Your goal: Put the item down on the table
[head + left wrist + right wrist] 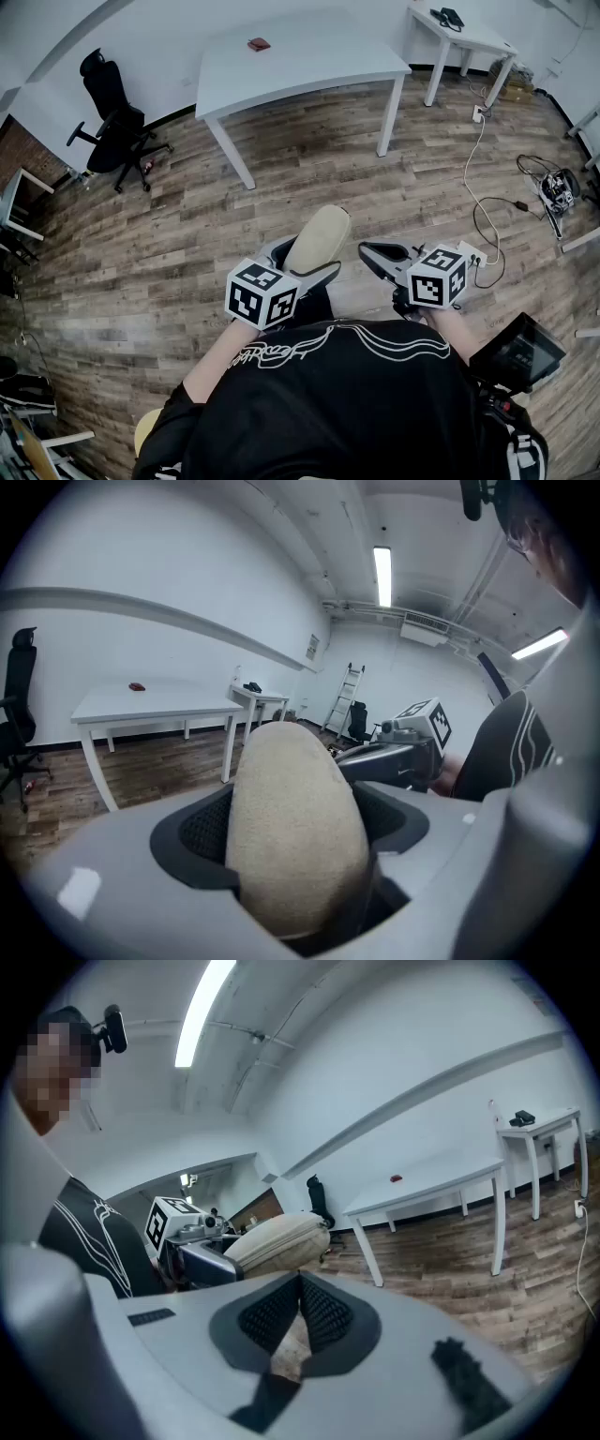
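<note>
The item is a beige, oblong, soft-looking thing (319,239), held up over the wooden floor in front of the person. My left gripper (302,262) is shut on it, and its jaws stand wide around the thick body of the item (295,827). To its right my right gripper (370,253) is shut with nothing between its pads (300,1283). In the right gripper view the item (277,1241) lies sideways. The white table (300,56) stands a few steps ahead, with a small red object (259,43) on it.
A black office chair (112,112) stands at the far left. A second white table (469,37) is at the far right, with cables (487,187) and gear on the floor beside it. A dark screen (520,352) hangs at the person's right hip.
</note>
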The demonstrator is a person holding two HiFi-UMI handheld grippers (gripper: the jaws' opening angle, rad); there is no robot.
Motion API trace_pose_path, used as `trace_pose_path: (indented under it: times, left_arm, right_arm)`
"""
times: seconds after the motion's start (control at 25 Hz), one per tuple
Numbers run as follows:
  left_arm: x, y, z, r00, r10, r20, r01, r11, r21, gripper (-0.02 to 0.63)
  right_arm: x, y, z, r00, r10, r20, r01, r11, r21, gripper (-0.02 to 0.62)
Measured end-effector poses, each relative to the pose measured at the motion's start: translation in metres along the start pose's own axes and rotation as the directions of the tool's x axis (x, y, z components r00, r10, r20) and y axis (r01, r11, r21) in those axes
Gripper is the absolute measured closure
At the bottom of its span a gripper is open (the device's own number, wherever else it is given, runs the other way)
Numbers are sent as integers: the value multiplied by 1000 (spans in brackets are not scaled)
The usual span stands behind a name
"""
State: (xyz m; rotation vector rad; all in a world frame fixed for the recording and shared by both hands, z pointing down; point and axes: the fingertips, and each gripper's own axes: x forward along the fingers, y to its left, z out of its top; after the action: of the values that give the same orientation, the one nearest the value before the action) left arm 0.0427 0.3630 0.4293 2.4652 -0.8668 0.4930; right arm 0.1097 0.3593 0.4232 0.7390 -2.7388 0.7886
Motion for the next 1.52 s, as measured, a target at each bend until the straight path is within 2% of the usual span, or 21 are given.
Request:
trace_pose_path:
  times: [0.12, 0.36, 0.64, 0.8, 1.08, 1.28, 1.52]
  left_arm:
    - [16, 36, 14, 1000, -1, -4, 1, 1000, 0, 209]
    - [57, 133, 57, 999, -2, -37, 2, 1000, 16, 209]
    - [99, 265, 137, 1000, 17, -22, -17, 1000, 20, 209]
    - [115, 326, 179, 1000, 28, 2, -28, 999, 30, 209]
    - [137, 368, 207, 999, 25, 26, -26, 999, 33, 209]
    - [157, 390, 218, 999, 43, 33, -43, 999, 18, 209]
    - [185, 432, 241, 996, 83, 36, -82, 997, -10, 209]
  right_arm:
    - [24, -30, 21, 999, -11, 31, 10, 1000, 13, 586]
    - [92, -106, 72, 1000, -20, 18, 20, 999, 34, 586]
    - [186, -198, 159, 999, -24, 29, 23, 999, 50, 586]
    - [226, -233, 206, 998, -29, 56, 28, 999, 25, 586]
    - [253, -267, 234, 997, -42, 72, 42, 999, 14, 586]
    - [270, -288, 245, 999, -1, 45, 1, 1000, -3, 586]
    - [299, -334, 273, 999, 36, 28, -35, 999, -3, 586]
